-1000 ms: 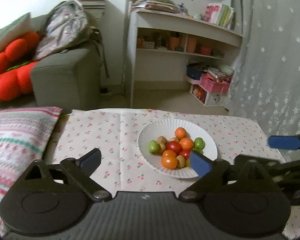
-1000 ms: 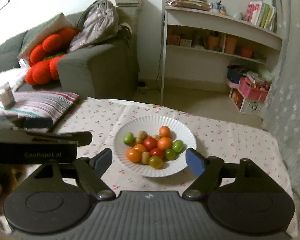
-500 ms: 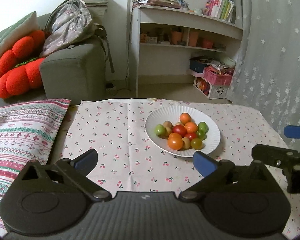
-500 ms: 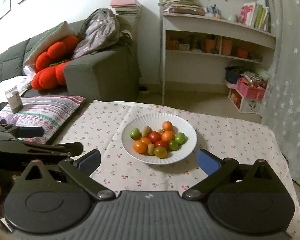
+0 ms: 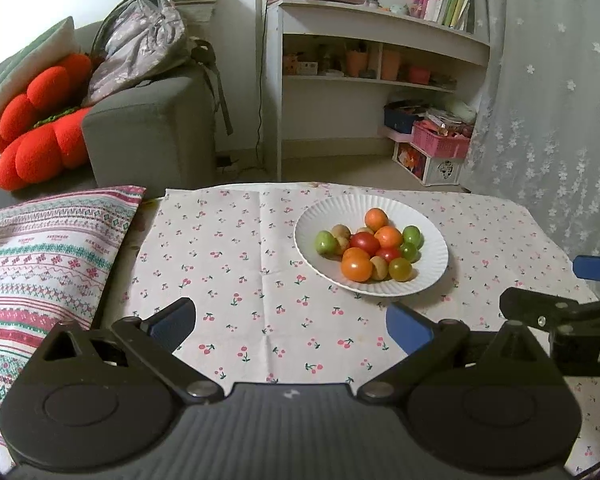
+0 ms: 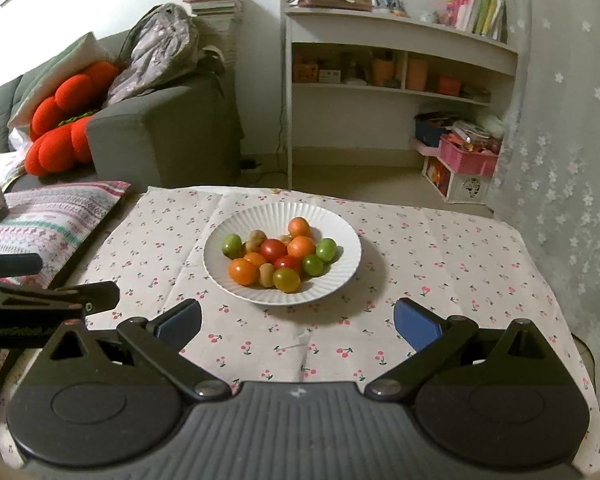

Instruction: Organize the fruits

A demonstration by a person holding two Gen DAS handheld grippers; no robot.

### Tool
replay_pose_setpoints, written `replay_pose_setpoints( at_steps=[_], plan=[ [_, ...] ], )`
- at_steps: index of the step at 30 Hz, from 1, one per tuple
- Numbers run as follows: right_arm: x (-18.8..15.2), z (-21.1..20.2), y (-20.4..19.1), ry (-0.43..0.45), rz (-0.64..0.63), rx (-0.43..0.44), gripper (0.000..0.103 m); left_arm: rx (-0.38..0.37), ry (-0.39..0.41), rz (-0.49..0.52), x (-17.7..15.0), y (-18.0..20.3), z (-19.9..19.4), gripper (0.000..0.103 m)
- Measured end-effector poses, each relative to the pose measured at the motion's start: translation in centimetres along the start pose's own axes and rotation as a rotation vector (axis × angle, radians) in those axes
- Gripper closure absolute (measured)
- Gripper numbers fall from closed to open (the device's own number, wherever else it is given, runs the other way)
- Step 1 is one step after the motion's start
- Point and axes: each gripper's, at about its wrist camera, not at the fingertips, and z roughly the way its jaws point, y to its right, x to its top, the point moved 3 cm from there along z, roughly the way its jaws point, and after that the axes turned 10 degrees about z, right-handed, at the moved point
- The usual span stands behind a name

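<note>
While poised short of the paper plate (image 6: 216,264) of fruits (image 6: 278,258) on cherry-print cloth (image 6: 440,264): left gripper (image 5: 290,322) and right gripper (image 6: 298,322) spread wide, empty; small brownish fruits possibly longans.

A white ribbed paper plate (image 6: 340,276) holds orange, red, green and tan fruits (image 6: 274,258); the desk's tablecloth (image 6: 440,264) is pale with small red cherries; the pillow (image 5: 48,248) shows pink, green and white stripes; red cushion (image 5: 40,148) on grey sofa (image 5: 148,132).
</note>
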Motion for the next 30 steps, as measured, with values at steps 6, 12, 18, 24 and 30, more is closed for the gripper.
replay_pose_setpoints(
  at_steps=[6,12,18,24,30],
  plan=[
    [-0.19,0.27,-0.07,-0.021,-0.009,0.006,0.0,0.011,0.004,-0.011,-0.06,0.23,-0.19,0.012],
    [-0.51,0.34,-0.17,-0.017,-0.023,0.004,0.0,-0.007,0.01,0.003,-0.28,0.79,-0.2,0.012],
    [-0.31,0.32,-0.2,-0.012,-0.019,0.006,0.0,-0.014,0.001,-0.008,-0.38,0.73,0.05,0.012],
    [-0.17,0.12,-0.19,-0.003,-0.015,0.015,0.0,-0.011,0.003,-0.003,-0.42,0.78,0.02,0.012],
    [-0.19,0.24,-0.27,-0.007,-0.013,0.021,0.0,0.0,-0.002,0.002,-0.47,0.81,0.09,0.012]
  ],
)
